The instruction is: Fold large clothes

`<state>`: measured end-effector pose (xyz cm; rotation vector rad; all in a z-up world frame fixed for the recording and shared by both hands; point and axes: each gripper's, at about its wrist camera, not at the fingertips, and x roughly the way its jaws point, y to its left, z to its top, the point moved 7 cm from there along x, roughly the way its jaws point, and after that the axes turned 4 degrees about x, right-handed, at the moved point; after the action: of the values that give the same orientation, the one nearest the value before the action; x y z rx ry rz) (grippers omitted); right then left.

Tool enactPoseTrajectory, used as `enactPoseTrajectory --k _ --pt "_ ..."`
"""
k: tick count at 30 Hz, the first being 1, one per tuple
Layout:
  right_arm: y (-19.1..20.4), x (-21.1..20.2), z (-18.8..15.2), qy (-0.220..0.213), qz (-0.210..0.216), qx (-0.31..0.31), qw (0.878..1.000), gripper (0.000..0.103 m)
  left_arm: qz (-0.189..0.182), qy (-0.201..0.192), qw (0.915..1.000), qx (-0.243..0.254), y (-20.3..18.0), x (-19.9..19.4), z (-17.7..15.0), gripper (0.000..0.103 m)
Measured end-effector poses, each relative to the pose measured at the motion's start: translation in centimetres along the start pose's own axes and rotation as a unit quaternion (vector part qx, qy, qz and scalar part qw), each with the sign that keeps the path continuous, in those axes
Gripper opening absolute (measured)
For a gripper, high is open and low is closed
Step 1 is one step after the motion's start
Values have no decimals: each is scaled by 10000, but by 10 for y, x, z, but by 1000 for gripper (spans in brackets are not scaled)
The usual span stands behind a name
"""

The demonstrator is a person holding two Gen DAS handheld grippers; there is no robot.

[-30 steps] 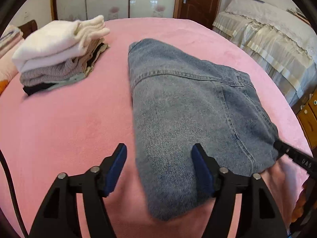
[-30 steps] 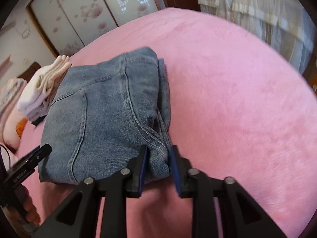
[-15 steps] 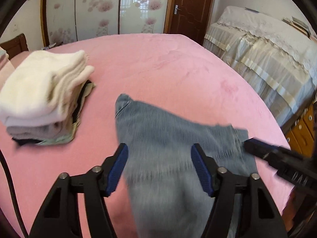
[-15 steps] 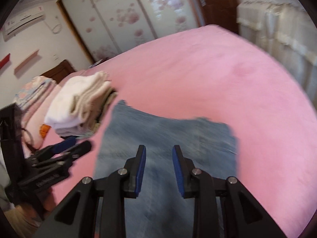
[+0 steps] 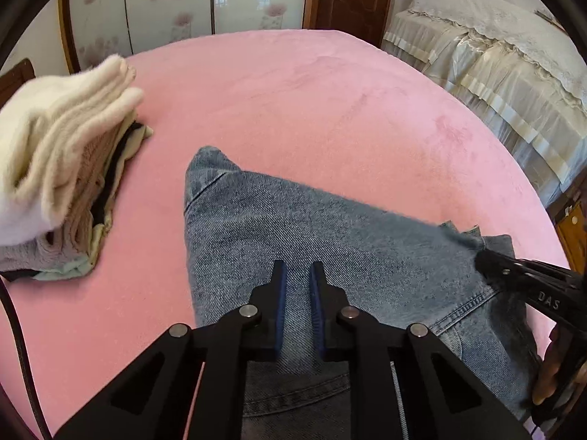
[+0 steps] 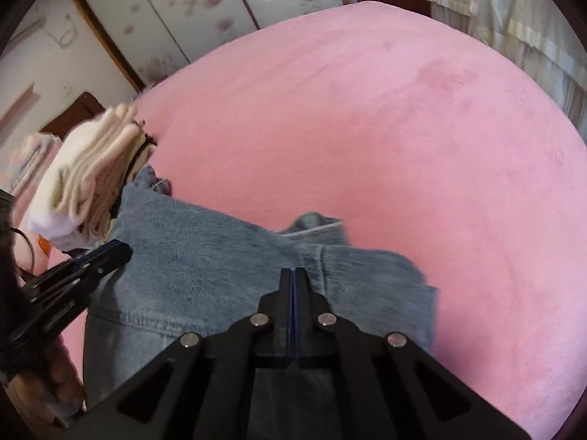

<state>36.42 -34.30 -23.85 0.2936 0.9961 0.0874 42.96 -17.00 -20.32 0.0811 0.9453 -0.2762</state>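
Folded blue jeans (image 5: pixel 293 227) hang lifted over the pink bed (image 5: pixel 312 102), their far corner drooping toward it. My left gripper (image 5: pixel 296 275) is nearly shut on the jeans' near edge, with denim between its blue pads. My right gripper (image 6: pixel 293 275) is fully shut on the jeans (image 6: pixel 205 267) at their right side. The right gripper also shows at the right of the left wrist view (image 5: pixel 488 262), and the left gripper at the left of the right wrist view (image 6: pixel 117 253).
A stack of folded clothes (image 5: pixel 62 168), cream on top, sits on the bed to the left, also seen in the right wrist view (image 6: pixel 88 179). A second bed with a cream cover (image 5: pixel 495 55) stands to the right. Wardrobe doors (image 5: pixel 165 7) stand behind.
Both grippers have closed on the jeans' near edge and lifted it off the bed. The left jaws went from wide open to nearly shut.
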Motion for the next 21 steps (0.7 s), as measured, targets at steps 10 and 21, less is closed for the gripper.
enactPoseTrajectory --k 10,21 --pt "-28 0 -11 -23 -427 276 9987 0 -44 -27 10000 -37 1 1 -4 12" --pt "-14 -21 -1 82 -481 174 9987 3 149 23 9998 -133 2 -22 0 36"
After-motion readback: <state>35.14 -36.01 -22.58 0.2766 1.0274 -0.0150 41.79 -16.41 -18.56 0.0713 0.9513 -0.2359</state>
